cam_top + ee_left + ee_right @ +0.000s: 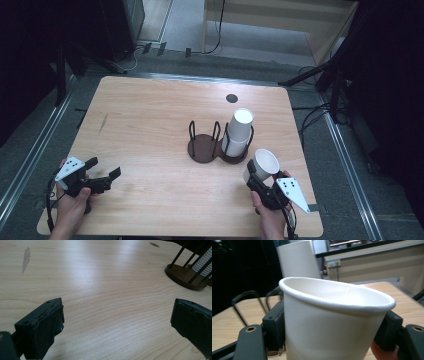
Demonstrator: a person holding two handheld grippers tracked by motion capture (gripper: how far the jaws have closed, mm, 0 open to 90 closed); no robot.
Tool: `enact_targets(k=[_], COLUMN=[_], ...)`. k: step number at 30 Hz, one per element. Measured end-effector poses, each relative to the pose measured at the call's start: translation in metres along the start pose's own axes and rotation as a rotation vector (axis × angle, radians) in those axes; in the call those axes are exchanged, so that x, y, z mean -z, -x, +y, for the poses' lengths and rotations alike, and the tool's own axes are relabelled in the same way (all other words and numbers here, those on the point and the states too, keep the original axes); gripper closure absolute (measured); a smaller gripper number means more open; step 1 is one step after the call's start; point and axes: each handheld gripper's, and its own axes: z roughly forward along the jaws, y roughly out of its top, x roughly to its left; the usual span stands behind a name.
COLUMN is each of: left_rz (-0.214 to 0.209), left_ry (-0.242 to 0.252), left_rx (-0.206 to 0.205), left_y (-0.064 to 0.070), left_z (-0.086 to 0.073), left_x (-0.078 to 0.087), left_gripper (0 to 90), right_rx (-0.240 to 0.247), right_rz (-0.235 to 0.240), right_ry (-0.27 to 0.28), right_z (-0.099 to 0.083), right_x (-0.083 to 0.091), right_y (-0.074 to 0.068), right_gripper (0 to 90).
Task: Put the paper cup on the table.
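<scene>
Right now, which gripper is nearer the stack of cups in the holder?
Right. The right gripper, holding a paper cup, sits just beside the stack of cups; the left gripper is far across the table.

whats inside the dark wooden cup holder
The right ring of the cup holder holds a stack of white paper cups, upside down; the left ring is empty. The base under the stack is covered.
</scene>
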Motion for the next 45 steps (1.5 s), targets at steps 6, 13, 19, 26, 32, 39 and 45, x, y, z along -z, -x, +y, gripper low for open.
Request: enact_targets(k=[6,13,19,26,32,39,45], left_rz=[0.012,0.016,0.020,0.023,0.024,0.035,0.028], left_ry=[-0.004,-0.006,-0.005,-0.010,-0.012,-0.020,-0.018], left_rx=[-0.019,-0.018,-0.013,-0.015,-0.013,-0.028,-0.016], left_y=[0.003,0.004,0.004,0.004,0.003,0.005,0.004], left_z=[0.000,0.000,-0.001,0.000,0.000,0.000,0.000], left_x=[0.000,-0.001,-0.001,-0.001,-0.001,-0.002,-0.001], left_gripper=[0.0,0.0,0.0,0.0,0.0,0.0,0.0], right_rx=[0.013,0.042,0.100,0.145,0.156,0.145,0.153], right_rz=[-0.082,-0.140,-0.207,-0.246,-0.273,-0.291,-0.332], right_ry=[0.017,0.007,0.019,0.005,-0.036,-0.039,-0.050], right_z=[0.005,0.006,0.006,0.007,0.004,-0.004,-0.009], right_x=[0.002,-0.003,-0.016,-0.039,-0.065,-0.090,-0.102], right_y=[0.020,0.031,0.035,0.040,0.048,0.056,0.063], right_gripper=[26.2,26.2,26.3,26.2,26.2,26.1,26.0])
